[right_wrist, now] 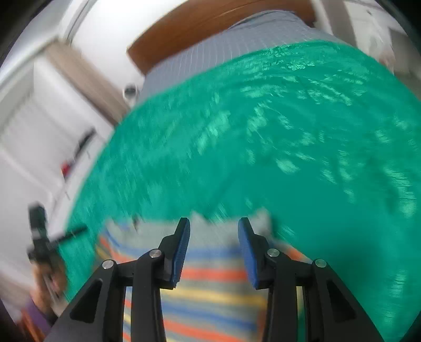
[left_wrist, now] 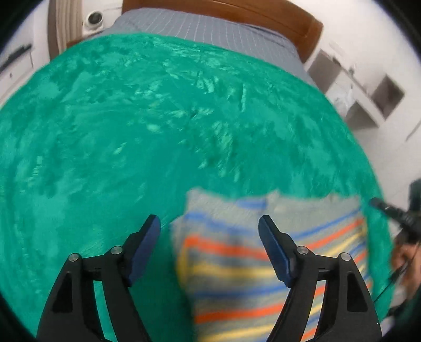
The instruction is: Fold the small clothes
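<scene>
A small striped garment [left_wrist: 231, 263], grey with orange, yellow and blue bands, lies folded on a green fuzzy blanket [left_wrist: 158, 131]. My left gripper [left_wrist: 209, 223] hangs open above the garment's left edge, nothing between its blue pads. In the right wrist view the same garment [right_wrist: 210, 284] lies under my right gripper [right_wrist: 213, 226], whose jaws stand partly apart and hold nothing. The right gripper shows at the far right of the left wrist view, and the left gripper shows at the left edge of the right wrist view. Both views are blurred.
The blanket covers a bed with a grey striped sheet [left_wrist: 205, 29] and a wooden headboard [left_wrist: 263, 13] at the far end. White shelving [left_wrist: 363, 92] stands to the right of the bed, a white cabinet [right_wrist: 39, 126] to its left.
</scene>
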`<state>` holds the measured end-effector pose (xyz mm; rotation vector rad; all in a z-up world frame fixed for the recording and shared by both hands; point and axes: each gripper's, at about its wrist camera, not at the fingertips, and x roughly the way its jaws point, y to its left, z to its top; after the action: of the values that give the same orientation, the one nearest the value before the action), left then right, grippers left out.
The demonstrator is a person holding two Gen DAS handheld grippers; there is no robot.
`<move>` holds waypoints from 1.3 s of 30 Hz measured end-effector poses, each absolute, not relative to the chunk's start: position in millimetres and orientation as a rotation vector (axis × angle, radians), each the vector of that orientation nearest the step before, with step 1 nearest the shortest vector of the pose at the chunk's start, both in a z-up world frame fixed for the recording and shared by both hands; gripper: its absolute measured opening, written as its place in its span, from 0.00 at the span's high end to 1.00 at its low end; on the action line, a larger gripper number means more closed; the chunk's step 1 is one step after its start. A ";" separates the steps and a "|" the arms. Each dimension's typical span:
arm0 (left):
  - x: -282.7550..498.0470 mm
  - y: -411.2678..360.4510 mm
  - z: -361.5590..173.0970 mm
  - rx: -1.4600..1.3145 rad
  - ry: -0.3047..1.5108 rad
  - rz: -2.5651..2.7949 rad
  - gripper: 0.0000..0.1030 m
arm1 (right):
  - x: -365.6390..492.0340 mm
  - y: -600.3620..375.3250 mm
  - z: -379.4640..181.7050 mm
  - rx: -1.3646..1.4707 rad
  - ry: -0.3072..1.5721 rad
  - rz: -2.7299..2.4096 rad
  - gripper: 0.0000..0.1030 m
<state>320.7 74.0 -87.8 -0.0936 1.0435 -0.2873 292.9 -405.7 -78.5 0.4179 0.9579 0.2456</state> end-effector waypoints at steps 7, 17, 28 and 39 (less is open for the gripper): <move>224.3 87.2 -127.9 -0.031 1.155 -0.316 0.23 | 191.7 -413.2 -110.2 0.407 1.163 0.343 0.62; 199.0 66.6 -137.0 0.050 1.112 -0.272 0.23 | 139.6 -400.8 -135.2 0.334 1.281 0.270 0.98; 167.4 72.6 -124.8 0.090 1.064 -0.236 0.21 | 124.1 -412.2 -136.1 0.385 1.231 0.220 0.75; 136.2 54.0 -117.2 0.118 0.942 -0.221 0.19 | 56.2 -404.4 -66.5 0.254 0.937 0.135 0.47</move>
<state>136.2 54.0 -117.2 0.1181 0.9416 -0.2211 56.2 -404.4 -66.5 0.2542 0.9367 0.1353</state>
